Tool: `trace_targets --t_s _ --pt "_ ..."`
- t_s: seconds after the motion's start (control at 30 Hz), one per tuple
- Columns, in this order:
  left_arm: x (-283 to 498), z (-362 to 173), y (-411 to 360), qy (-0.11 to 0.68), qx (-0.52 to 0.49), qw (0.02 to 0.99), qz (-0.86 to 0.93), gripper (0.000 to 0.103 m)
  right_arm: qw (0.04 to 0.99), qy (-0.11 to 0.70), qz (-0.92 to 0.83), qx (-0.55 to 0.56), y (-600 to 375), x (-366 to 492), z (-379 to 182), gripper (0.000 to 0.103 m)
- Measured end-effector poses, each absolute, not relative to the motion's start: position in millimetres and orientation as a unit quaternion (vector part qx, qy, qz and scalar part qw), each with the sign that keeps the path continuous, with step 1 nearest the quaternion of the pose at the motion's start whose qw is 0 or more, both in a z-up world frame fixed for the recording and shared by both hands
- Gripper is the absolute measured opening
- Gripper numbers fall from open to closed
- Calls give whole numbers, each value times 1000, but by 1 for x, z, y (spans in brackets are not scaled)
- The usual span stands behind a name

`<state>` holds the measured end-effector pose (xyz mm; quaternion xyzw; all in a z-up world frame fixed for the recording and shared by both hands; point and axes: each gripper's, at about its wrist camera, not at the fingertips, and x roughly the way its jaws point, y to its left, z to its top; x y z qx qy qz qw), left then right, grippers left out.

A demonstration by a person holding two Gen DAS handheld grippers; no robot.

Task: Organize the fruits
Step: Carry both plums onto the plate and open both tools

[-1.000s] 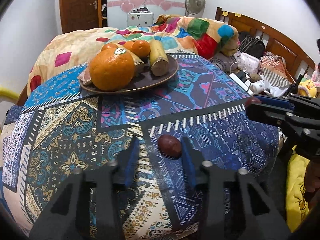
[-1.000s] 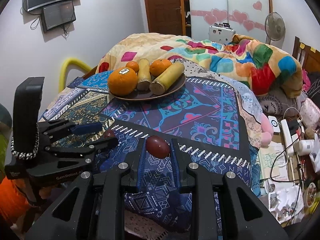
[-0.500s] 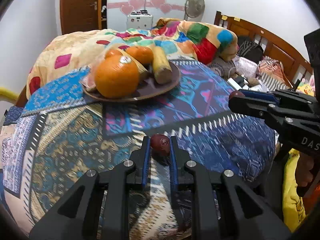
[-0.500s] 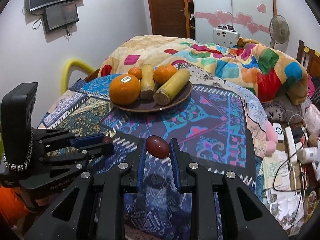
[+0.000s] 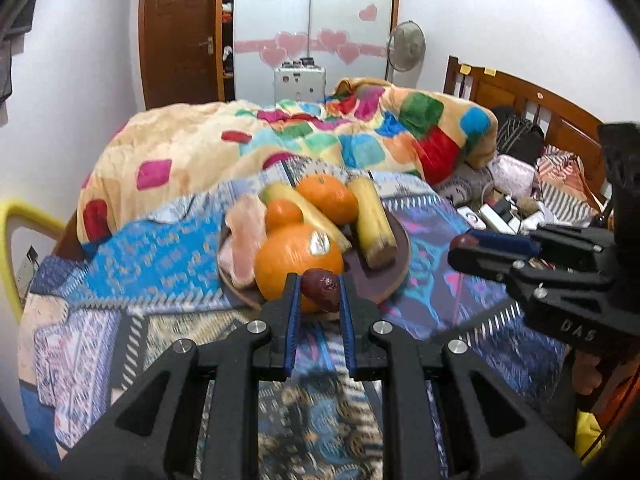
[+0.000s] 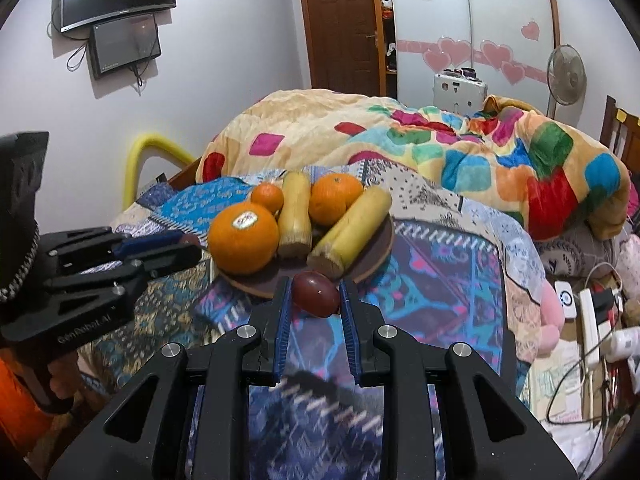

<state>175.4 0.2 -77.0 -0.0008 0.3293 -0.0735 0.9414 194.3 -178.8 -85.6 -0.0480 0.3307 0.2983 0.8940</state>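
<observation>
Fruit in transit: each gripper you hold carries one small, dark maroon, egg-shaped fruit, the left gripper (image 5: pixel 319 286) pinched closed on its wrinkled fruit (image 5: pixel 321 289) and the right gripper (image 6: pixel 315 294) closed on its smoother fruit (image 6: pixel 315 293), both above the patterned cloth (image 6: pixel 448 264) just short of the near rim of the brown plate (image 6: pixel 378 256). Oranges and pale yellow stalk pieces already lie on that plate; by this evidence, your two held fruits are what remains to set down.

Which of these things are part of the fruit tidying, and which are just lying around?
Job: plate, oranges, two dark fruits clamped in left gripper and right gripper.
Lying about: quilt, fan, power strip.
</observation>
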Motion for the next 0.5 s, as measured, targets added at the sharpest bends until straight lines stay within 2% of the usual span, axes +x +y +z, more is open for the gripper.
trace_targets --t_s 0.5 --pt "226 -65 -1 313 14 946 -87 18 893 321 306 -72 -152 235 -86 22"
